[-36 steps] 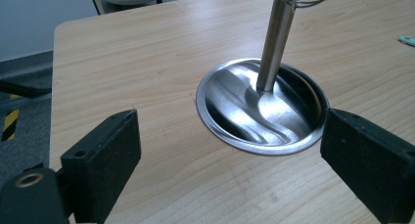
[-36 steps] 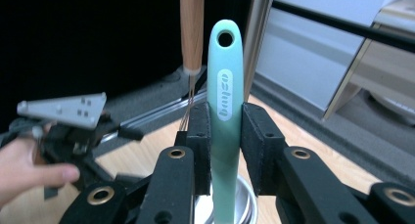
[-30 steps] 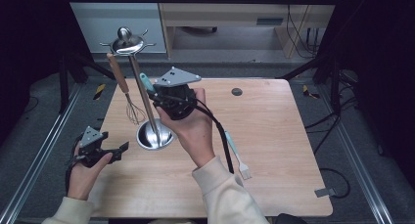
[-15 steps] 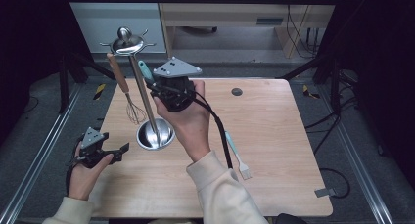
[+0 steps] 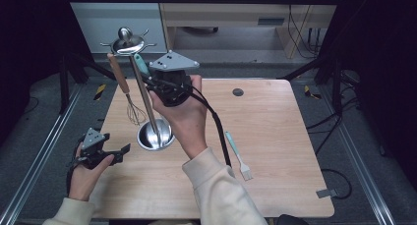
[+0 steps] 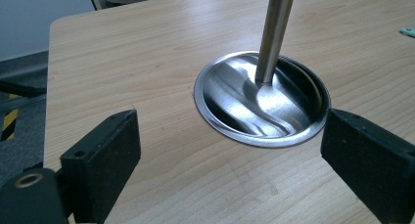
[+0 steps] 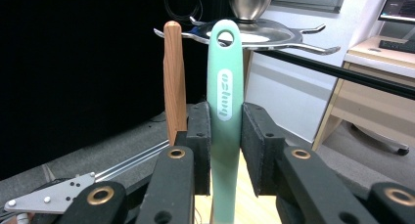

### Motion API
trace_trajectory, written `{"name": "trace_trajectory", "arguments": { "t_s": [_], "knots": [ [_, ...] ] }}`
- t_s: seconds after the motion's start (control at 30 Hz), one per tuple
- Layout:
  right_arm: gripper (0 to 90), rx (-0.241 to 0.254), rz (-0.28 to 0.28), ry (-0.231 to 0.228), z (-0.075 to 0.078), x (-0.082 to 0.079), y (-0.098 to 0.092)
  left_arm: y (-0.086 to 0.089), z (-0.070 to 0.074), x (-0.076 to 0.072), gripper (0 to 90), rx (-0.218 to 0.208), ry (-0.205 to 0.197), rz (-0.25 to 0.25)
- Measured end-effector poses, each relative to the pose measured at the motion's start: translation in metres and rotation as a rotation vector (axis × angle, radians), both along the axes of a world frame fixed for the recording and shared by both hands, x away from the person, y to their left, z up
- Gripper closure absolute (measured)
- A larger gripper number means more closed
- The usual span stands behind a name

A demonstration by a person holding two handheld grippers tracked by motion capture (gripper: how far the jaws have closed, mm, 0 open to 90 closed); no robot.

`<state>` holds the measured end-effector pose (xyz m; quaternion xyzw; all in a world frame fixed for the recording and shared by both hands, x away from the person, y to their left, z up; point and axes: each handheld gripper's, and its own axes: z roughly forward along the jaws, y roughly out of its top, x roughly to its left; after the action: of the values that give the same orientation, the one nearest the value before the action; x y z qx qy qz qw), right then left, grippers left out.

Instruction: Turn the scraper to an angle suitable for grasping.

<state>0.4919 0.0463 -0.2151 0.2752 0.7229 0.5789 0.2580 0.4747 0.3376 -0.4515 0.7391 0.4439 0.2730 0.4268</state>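
The right tool (image 7: 226, 150) pinches a teal-handled utensil (image 7: 224, 106) upright, its hanging hole level with the hooks of the steel rack (image 5: 129, 42). Just beside it on the rack hangs a wooden-handled whisk (image 5: 124, 90). The left tool (image 6: 230, 155) rests spread on the surface (image 5: 275, 136), the rack's base dish (image 6: 262, 99) just ahead. A teal brush (image 5: 238, 155) lies apart.

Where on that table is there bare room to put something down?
The widest bare patch is the table's right side, from the teal brush to the right edge, with a small dark disc near the back. The front strip is partly crossed by forearms. It is crowded at left around the metal stand, hanging whisk and both grippers.
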Motion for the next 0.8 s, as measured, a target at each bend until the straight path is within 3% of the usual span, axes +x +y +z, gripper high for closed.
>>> {"name": "trace_trajectory", "arguments": {
  "t_s": [0.8],
  "knots": [
    [74.7, -0.007, -0.002, 0.02, -0.0061, 0.0073, 0.0067, -0.0014, -0.0001, 0.0001, 7.4, 0.006, 0.001, -0.006]
  ]
}}
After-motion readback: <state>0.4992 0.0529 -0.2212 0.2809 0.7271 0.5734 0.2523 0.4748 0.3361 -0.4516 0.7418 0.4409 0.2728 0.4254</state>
